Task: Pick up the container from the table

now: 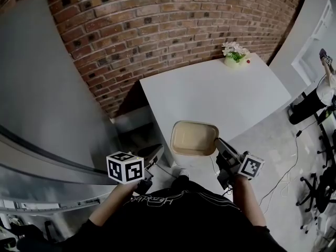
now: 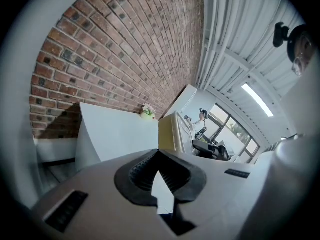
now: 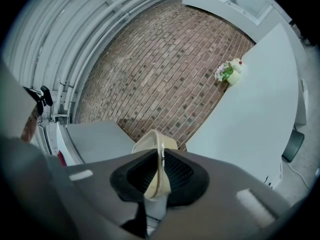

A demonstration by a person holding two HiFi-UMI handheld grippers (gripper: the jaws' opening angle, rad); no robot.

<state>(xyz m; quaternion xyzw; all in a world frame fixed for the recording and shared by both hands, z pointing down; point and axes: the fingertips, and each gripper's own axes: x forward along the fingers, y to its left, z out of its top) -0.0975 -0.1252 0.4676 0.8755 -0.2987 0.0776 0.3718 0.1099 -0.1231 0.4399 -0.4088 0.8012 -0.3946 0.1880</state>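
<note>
Beige and shallow, the container [image 1: 193, 138] is at the near edge of the white table [image 1: 210, 88], at about 6 o'clock from the table's centre, and part of it reaches out past that edge. The right gripper [image 1: 218, 143] has its jaws closed on the container's rim at the 3 o'clock side; in the right gripper view the thin rim [image 3: 159, 156] stands upright between the two black pads. The left gripper [image 1: 153, 154] is at 8 o'clock from the container, apart from it, with its jaws together on nothing. From above I cannot say surely whether the bottom touches the table, but it seems lifted already. I judge the pick to be nearly complete. To do it well, the grip should go deeper on the rim, because only a narrow edge is held and the far side may sink. The lift should be slow and level, and the free gripper can support the 9 o'clock side. A small pot of flowers [image 1: 234, 56] stands well apart at 1 o'clock.
</note>
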